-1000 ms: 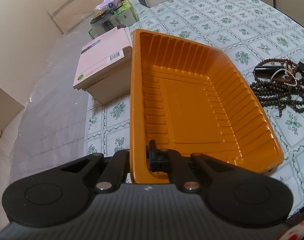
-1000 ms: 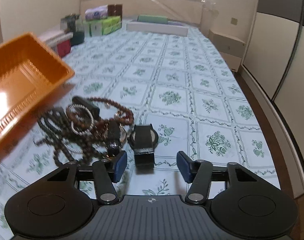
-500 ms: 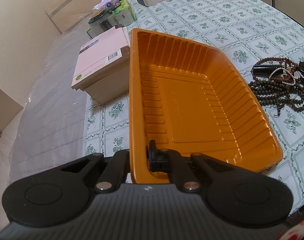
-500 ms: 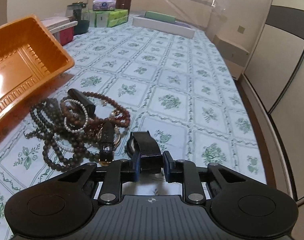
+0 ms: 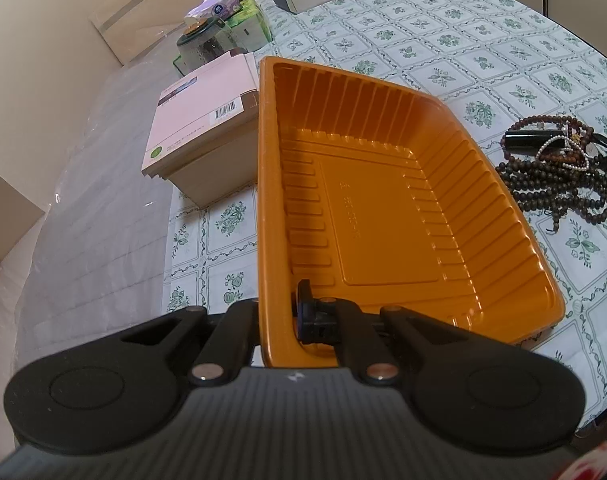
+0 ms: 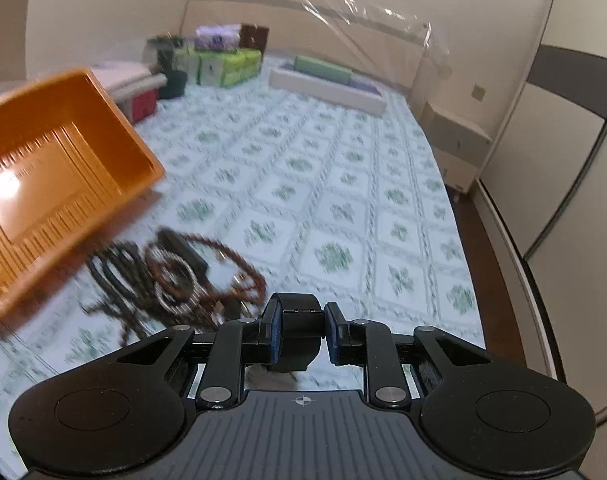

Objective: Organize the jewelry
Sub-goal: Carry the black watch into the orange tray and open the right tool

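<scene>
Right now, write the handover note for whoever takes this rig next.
Left gripper: shut on the near rim of the orange tray, fingers either side of the wall; the tray holds nothing.
Right gripper: shut on the black watch, raised off the floral cloth.
Bead strands and bracelets lie tangled beside the tray.
Done: watch picked.
Left: put it in the tray, then the beads.

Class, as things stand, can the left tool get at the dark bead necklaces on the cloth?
Probably not: the left tool is shut on the orange plastic tray's wall, and the dark wooden bead necklaces lie beyond the tray's far side.
</scene>
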`<state>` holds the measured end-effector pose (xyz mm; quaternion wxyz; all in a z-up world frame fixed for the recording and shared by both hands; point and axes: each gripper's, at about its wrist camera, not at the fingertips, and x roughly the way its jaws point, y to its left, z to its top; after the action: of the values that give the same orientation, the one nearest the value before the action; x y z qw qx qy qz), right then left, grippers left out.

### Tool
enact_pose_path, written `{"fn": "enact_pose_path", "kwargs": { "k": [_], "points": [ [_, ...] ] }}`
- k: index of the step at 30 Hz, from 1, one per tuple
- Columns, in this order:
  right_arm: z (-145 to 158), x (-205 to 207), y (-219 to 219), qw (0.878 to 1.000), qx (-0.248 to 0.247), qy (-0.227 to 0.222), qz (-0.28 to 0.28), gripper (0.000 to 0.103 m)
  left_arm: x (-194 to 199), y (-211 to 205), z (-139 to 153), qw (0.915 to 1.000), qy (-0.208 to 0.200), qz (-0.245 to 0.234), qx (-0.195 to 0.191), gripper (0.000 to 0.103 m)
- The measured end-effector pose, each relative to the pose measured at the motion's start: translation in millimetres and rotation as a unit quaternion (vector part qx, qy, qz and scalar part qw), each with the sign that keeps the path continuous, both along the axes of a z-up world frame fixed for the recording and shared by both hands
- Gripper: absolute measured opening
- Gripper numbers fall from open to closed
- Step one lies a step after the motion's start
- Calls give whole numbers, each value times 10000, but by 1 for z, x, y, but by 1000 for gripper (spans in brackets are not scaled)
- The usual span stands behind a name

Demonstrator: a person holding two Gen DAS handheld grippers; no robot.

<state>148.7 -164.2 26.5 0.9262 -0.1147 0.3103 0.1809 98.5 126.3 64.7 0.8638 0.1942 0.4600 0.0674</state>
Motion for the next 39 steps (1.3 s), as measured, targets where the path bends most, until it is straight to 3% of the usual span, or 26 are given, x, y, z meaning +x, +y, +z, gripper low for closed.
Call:
{"fn": "enact_pose_path", "kwargs": {
  "k": [6, 12, 17, 22, 28, 30, 31, 32, 33, 34, 39],
  "points": [
    [29, -5, 28, 9973, 510, -15, 532, 22, 1, 0, 0, 10000, 4, -4, -5, 2],
    [41, -5, 80, 9869, 987, 183, 1266, 22, 1, 1, 0, 10000, 1, -14, -4, 3],
    [35, -7, 124, 9750, 1237, 434, 1794, 22, 1, 0, -1, 10000, -6, -53, 23, 2],
    [17, -10, 159, 9711, 1104, 614, 2024, 22, 1, -1, -1, 9999, -19, -100, 40, 2],
    [-1, -17, 172, 9672, 1077, 812, 2152, 23, 0, 0, -1, 9999, -29, -125, 21, 2],
    [-2, -19, 171, 9624, 1271, 830, 2251, 23, 0, 2, -1, 9999, -25, -136, -10, 2],
    [-2, -20, 168, 9602, 1385, 840, 2276, 24, 0, 2, -2, 9999, -34, -134, 1, 2],
    [-1, -21, 166, 9596, 1437, 836, 2270, 35, 0, 3, -2, 9999, -32, -128, 2, 2],
    [1, -24, 163, 9607, 1453, 791, 2229, 54, 0, 3, -2, 9999, -34, -126, -3, 2],
    [2, -26, 159, 9621, 1465, 723, 2183, 61, 0, 3, -2, 9999, -39, -124, -8, 2],
    [-5, -32, 124, 9740, 1448, 608, 1634, 65, 0, 5, -3, 9999, -47, -114, -22, 2]
  ]
}}
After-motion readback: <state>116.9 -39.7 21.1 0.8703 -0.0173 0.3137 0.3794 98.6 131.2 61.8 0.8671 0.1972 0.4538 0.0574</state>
